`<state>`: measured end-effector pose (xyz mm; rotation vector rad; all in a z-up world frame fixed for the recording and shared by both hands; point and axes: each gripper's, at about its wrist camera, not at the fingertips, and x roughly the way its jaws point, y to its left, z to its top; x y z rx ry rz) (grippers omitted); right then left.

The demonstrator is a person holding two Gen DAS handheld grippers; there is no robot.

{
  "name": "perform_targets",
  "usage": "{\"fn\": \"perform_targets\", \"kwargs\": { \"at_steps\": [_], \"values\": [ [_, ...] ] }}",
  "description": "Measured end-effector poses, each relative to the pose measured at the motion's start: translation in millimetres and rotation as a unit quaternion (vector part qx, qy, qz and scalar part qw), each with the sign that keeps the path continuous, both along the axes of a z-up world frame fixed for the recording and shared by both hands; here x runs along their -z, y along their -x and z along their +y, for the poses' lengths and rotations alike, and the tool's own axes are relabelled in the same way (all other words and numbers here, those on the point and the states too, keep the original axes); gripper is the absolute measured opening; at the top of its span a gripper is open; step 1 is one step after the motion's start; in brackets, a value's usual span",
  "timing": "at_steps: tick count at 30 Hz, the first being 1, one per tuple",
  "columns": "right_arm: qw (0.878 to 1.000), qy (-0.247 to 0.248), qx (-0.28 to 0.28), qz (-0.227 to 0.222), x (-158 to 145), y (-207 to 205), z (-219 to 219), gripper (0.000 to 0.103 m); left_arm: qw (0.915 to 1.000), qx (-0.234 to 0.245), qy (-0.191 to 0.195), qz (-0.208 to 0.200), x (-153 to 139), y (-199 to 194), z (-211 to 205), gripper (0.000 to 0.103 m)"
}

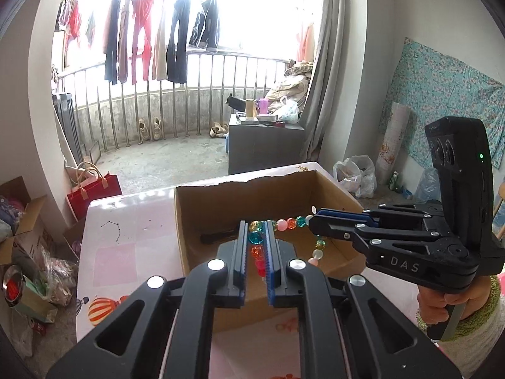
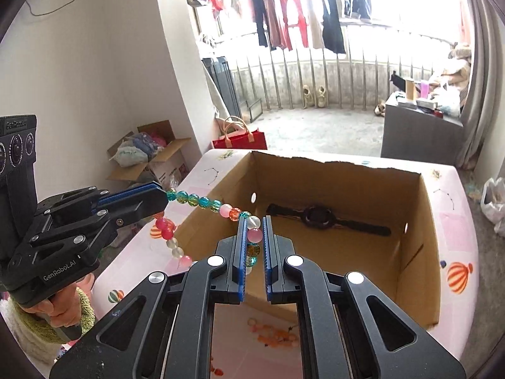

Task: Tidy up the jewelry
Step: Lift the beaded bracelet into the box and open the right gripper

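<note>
A string of coloured glass beads hangs stretched between both grippers above the near side of an open cardboard box. My left gripper is shut on one end of the string. My right gripper is shut on the other end. Loose loops of beads droop below each grip. A black wristwatch lies flat on the box floor. A hand in a green-cuffed sleeve holds the right gripper's handle.
The box stands on a table with a pink patterned cloth. On the floor beyond are a red bag, open cartons, a grey cabinet and white plastic bags.
</note>
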<state>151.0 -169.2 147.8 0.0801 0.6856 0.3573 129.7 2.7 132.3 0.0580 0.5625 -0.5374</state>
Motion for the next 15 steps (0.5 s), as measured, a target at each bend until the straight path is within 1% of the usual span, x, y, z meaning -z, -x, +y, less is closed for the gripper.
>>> {"fn": "perform_targets", "kwargs": {
  "at_steps": [3, 7, 9, 11, 12, 15],
  "values": [
    [0.999, -0.005, -0.008, 0.052, 8.4, -44.6, -3.1, 0.007, 0.9992, -0.003, -0.019, 0.036, 6.7, -42.6, -11.0, 0.009],
    [0.990, -0.028, -0.017, 0.140, 31.4, -94.0, -6.2, 0.007, 0.9935, -0.013, -0.052, 0.100, 32.4, -86.8, -25.9, 0.009],
    [0.985, -0.031, -0.021, 0.167, 42.6, -110.3, -3.6, 0.007, 0.9898, -0.011, -0.072, 0.123, 47.3, -98.4, -31.8, 0.009],
    [0.979, -0.041, -0.020, 0.198, 54.2, -124.8, -4.1, 0.007, 0.9854, -0.018, -0.094, 0.141, 60.7, -106.1, -36.1, 0.009],
    [0.976, -0.048, -0.021, 0.213, 59.5, -129.0, -4.2, 0.007, 0.9837, -0.019, -0.102, 0.146, 65.2, -108.8, -37.4, 0.009],
    [0.969, -0.053, -0.019, 0.241, 70.2, -137.4, -3.0, 0.008, 0.9819, -0.030, -0.119, 0.144, 73.1, -109.7, -38.4, 0.010]
  ]
}}
